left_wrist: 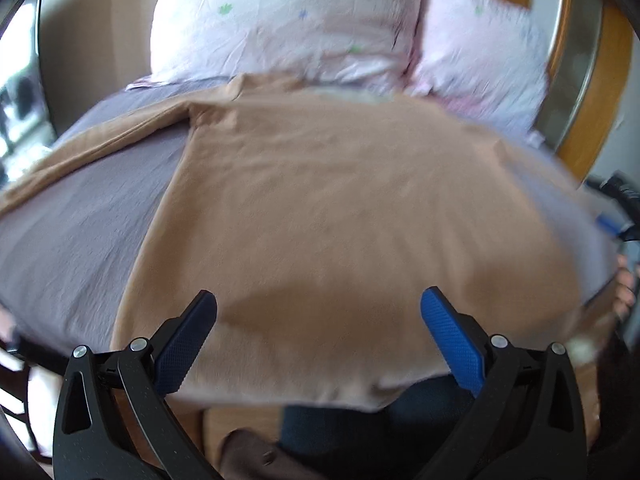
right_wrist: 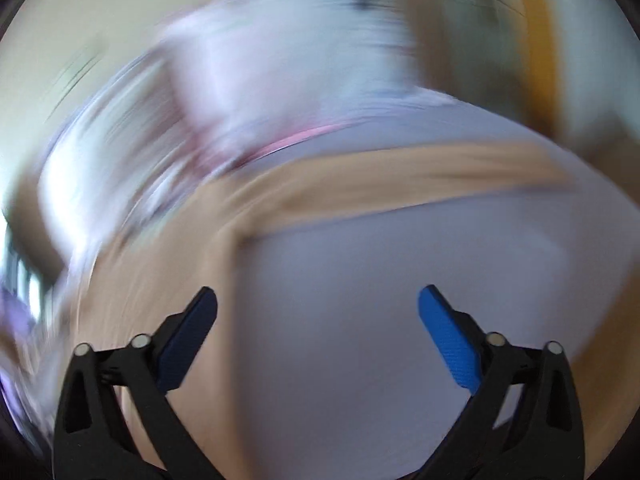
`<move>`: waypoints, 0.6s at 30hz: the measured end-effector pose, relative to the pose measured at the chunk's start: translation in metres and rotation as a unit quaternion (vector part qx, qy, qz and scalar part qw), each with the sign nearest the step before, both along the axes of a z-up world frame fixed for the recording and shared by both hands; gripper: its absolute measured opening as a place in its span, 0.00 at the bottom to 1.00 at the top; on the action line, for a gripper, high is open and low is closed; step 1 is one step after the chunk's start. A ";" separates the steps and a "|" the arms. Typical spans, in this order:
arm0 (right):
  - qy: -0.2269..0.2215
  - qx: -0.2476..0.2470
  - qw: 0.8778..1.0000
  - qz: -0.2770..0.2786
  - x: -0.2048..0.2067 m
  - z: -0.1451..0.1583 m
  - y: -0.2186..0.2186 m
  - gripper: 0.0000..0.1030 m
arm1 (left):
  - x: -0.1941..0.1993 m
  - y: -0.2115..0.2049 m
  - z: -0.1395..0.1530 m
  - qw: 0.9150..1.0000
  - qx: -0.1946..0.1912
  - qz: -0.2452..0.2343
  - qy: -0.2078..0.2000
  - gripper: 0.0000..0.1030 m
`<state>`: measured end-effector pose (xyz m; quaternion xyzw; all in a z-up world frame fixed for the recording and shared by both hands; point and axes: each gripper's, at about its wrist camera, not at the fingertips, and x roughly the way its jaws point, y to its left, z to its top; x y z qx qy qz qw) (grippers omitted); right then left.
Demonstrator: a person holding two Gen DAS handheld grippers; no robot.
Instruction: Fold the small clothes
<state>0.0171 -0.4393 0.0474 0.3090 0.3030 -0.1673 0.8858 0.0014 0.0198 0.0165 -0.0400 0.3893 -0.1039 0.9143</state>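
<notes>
Left wrist view: left gripper [left_wrist: 319, 300] has its jaws spread wide, nothing between them; blue pads [left_wrist: 452, 340] clear of the cloth edge as far as I can tell. Tan long-sleeve top [left_wrist: 320, 208] lies flat on the grey bedsheet [left_wrist: 72, 240] straight ahead of the claw, its hem nearest the fingers, one sleeve [left_wrist: 92, 148] running out ahead-left. The top's right side is smeared by blur and its edge there is hard to trace. Two pale floral pillows [left_wrist: 288, 20] sit beyond the collar; wooden headboard [left_wrist: 588, 92] ahead-right, cut off by the lens rim. Dark fabric [left_wrist: 360, 428] below the hem, between the fingers' bases, unidentifiable. No readable labels or writing. Right wrist view: heavy motion blur throughout. Right gripper [right_wrist: 318, 300] also wide apart, empty. Bare sheet [right_wrist: 380, 300] lies directly ahead of the claw; tan top [right_wrist: 180, 248] sits ahead-left, a sleeve band [right_wrist: 420, 172] crossing farther ahead. Pillows [right_wrist: 280, 60] are only pale smears; no text legible.
</notes>
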 end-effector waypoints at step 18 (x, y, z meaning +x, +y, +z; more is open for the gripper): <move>0.015 0.152 0.967 -0.205 0.050 -0.029 -0.171 0.03 | 0.063 0.110 0.014 0.974 -0.217 0.022 -0.063 0.99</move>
